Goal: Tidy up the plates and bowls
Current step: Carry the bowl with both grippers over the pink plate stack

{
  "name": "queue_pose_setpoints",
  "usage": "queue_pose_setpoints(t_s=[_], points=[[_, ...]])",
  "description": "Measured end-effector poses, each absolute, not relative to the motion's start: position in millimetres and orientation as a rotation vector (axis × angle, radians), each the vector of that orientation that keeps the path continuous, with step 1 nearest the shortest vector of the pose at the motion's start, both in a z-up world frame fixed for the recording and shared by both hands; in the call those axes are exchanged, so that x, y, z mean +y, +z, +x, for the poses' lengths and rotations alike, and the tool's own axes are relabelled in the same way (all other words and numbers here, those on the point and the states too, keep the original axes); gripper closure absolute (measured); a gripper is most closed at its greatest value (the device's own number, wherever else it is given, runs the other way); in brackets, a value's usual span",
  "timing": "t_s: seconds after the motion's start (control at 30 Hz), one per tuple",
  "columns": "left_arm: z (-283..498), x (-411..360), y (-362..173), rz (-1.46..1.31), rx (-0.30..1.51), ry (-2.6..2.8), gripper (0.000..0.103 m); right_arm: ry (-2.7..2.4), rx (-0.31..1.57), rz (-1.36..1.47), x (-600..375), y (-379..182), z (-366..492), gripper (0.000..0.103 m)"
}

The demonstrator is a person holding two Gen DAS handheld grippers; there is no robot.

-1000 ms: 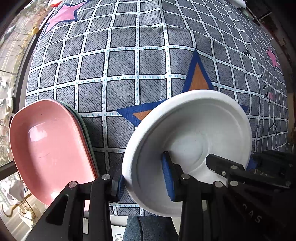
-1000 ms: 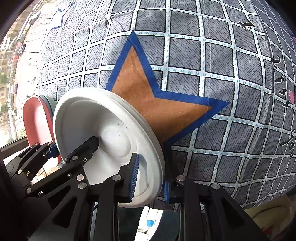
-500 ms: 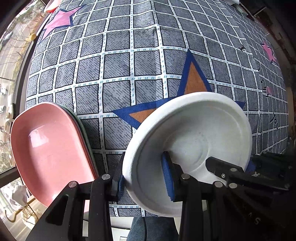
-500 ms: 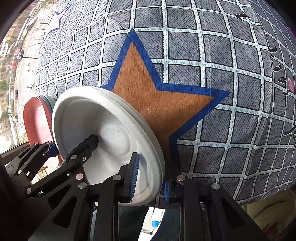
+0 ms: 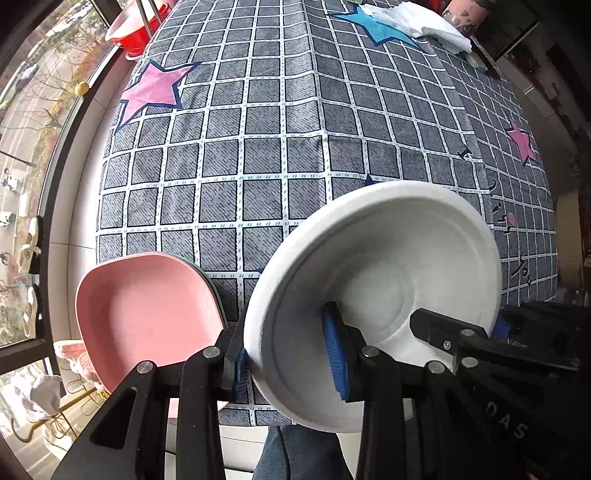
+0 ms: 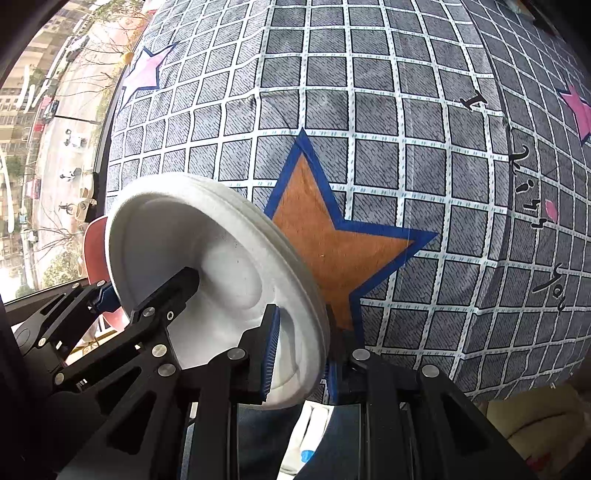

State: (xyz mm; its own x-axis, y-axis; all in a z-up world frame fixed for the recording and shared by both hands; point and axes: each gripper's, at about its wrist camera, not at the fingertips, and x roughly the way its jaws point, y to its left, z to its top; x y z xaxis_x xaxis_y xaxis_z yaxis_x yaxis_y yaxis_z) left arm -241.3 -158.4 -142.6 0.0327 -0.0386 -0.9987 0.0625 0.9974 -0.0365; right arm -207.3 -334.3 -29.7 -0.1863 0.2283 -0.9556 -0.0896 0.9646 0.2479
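A white round plate [image 5: 388,266] hangs tilted above the near edge of the checked tablecloth, held from both sides. My left gripper [image 5: 288,362] is shut on its left rim, one blue pad inside the dish and one behind it. My right gripper [image 6: 301,363] is shut on the opposite rim; one of its fingers [image 5: 439,330] reaches into the dish. The white plate's rim [image 6: 280,243] shows layered edges, as of stacked plates. A pink plate [image 5: 147,314] lies on a green one at the table's near left corner, left of the left gripper and apart from it.
The tablecloth [image 5: 258,166] bears an orange star [image 6: 332,240] under the white plate and a pink star [image 5: 151,92] farther back. A red bowl [image 5: 129,29] and a white cloth [image 5: 417,22] sit at the far end. A window runs along the left. A person's leg [image 5: 295,454] is below.
Both grippers have risen with the white plate still clamped between them, so the table looks farther away. The pink plate has stayed on the table.
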Motion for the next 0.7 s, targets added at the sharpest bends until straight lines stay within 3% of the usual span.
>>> queue_pose_setpoints(t_s=[0.4,0.7], points=[[-257,-82,-104,-0.059,1.466,0.089,0.064,0.471,1.64,0.011,-284,16,-206,0.079],[-279,-36,-114,-0.108,1.489,0.222,0.064,0.592,1.662,-0.08,-220,18,-205,0.079]])
